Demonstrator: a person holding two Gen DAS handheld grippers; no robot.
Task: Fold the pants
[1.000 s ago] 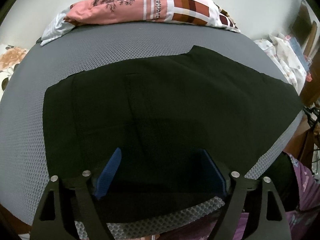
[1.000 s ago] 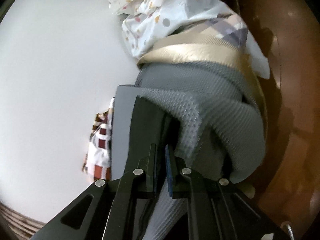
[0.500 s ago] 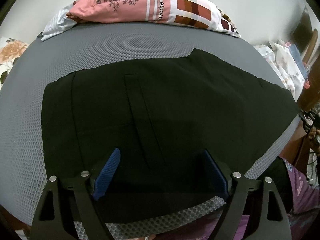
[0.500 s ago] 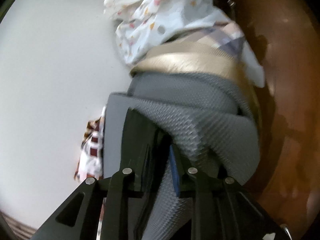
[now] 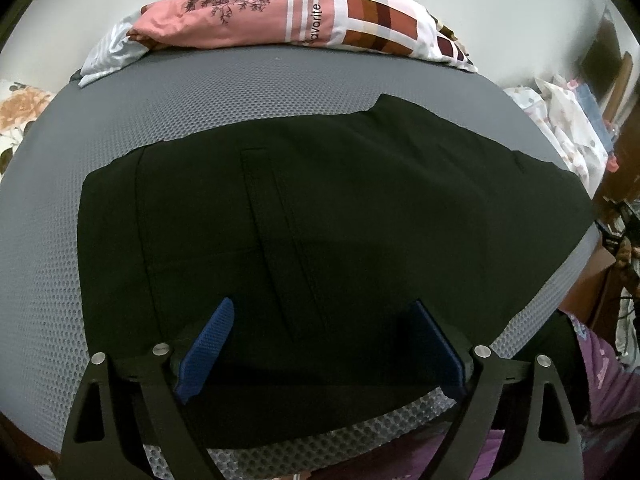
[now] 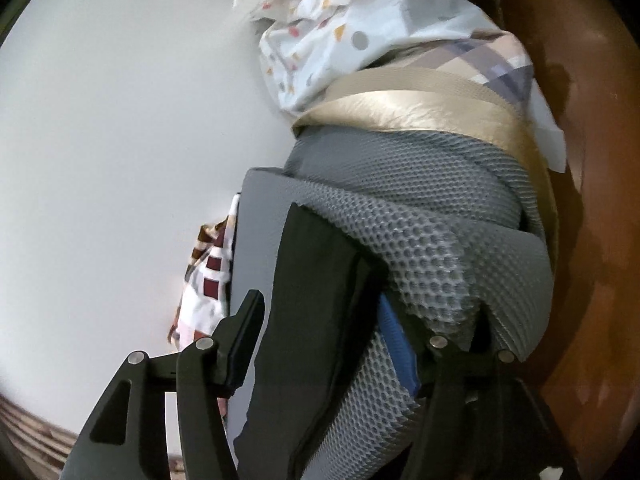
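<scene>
Our left gripper point(image 5: 320, 344) hangs with its jaws wide and still parting, nothing pinched, over the black pants point(image 5: 320, 220). They lie flat and smooth across the frame's centre on the grey mesh mat point(image 5: 248, 92). Our right gripper point(image 6: 320, 344) is opening; the pants' folded edge point(image 6: 312, 304) and mat sit between its jaws, unpressed.

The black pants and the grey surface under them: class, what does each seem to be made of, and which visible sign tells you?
Black pants: apparently a smooth, matte woven cloth; they lie flat with crisp stitched seams and no shine. Grey surface: looks like a spongy mesh fabric, matte; a regular honeycomb of small holes covers it, and its edge folds thickly in the right wrist view. The exact fibres cannot be told.
</scene>
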